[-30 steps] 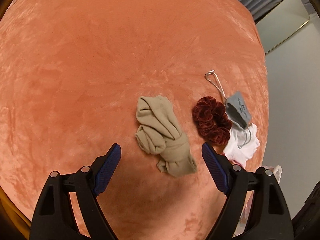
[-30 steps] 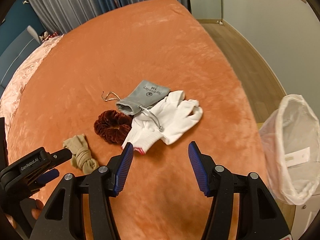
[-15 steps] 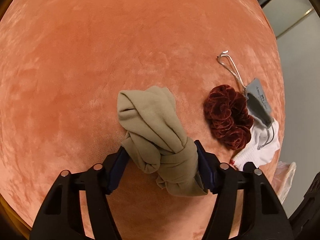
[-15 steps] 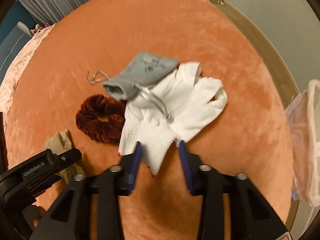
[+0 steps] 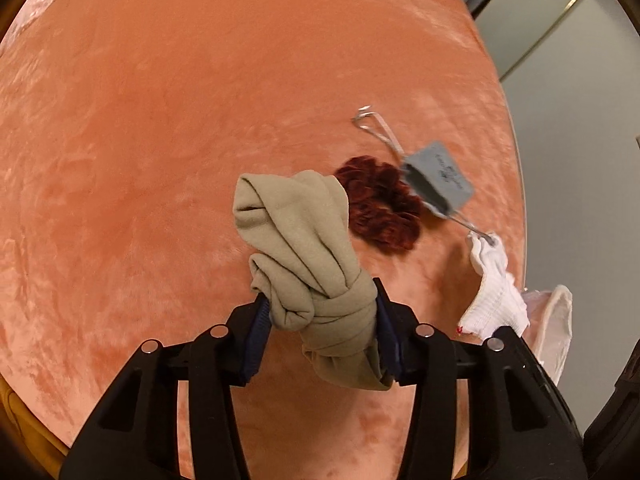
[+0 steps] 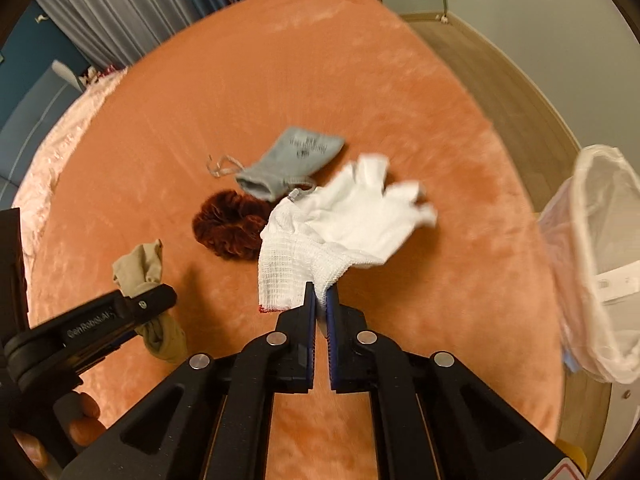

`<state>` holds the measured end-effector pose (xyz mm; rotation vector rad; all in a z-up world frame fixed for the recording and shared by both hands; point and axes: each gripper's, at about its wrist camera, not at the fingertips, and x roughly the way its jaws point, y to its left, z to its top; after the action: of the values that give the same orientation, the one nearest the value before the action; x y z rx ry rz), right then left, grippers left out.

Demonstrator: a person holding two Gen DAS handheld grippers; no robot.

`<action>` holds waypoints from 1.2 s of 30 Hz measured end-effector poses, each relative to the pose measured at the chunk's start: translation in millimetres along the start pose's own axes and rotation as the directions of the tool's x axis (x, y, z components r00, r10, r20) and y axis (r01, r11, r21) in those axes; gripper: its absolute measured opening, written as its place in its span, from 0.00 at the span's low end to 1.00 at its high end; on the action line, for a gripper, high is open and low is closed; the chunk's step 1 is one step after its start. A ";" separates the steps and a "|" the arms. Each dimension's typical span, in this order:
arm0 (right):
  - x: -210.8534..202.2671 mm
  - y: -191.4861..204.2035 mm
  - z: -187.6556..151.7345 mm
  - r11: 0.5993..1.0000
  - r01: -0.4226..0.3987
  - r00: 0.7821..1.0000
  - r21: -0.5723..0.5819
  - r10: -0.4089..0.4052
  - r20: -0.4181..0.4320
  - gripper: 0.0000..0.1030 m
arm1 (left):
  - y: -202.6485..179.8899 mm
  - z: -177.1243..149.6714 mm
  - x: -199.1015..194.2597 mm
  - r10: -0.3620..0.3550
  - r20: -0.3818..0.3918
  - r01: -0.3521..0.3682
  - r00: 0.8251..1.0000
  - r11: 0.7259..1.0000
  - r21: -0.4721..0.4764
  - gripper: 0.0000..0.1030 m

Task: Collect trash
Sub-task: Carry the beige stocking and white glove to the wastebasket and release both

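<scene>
My left gripper [image 5: 320, 296] has its jaws closing, and both pads press on a knotted beige cloth [image 5: 296, 220], held a little above the orange bedcover [image 5: 160, 120]. In the right wrist view, my right gripper [image 6: 320, 292] is shut on the ribbed cuff of a white glove [image 6: 352, 216], whose fingers hang forward off the cover. A grey drawstring pouch [image 6: 292, 160] and a dark red scrunchie [image 6: 228, 226] lie on the cover just beyond the glove. One pouch cord reaches the glove [image 5: 496, 292].
A bin lined with a white plastic bag [image 6: 600, 264] stands off the bed's right edge. Wooden floor and a pale wall lie beyond it. Grey curtains hang behind the bed. A hand [image 6: 80, 420] holds the left gripper [image 6: 132, 304].
The left gripper came down around the beige cloth, closed on it and raised it. The right gripper moved to the glove's cuff, shut on it and lifted it; the pouch shifted with it.
</scene>
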<state>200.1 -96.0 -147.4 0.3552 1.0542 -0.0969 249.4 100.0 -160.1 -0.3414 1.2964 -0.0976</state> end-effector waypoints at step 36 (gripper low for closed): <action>-217.2 -171.9 -7.8 0.987 0.014 0.929 0.158 -0.071 0.363 0.05 | -243.0 -128.0 -120.1 -0.233 0.118 0.146 0.965 0.856 0.496 0.44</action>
<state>43.6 -274.4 -4.5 0.4343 0.6834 -0.2751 123.2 -123.3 -4.9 -0.0416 1.0173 -0.5431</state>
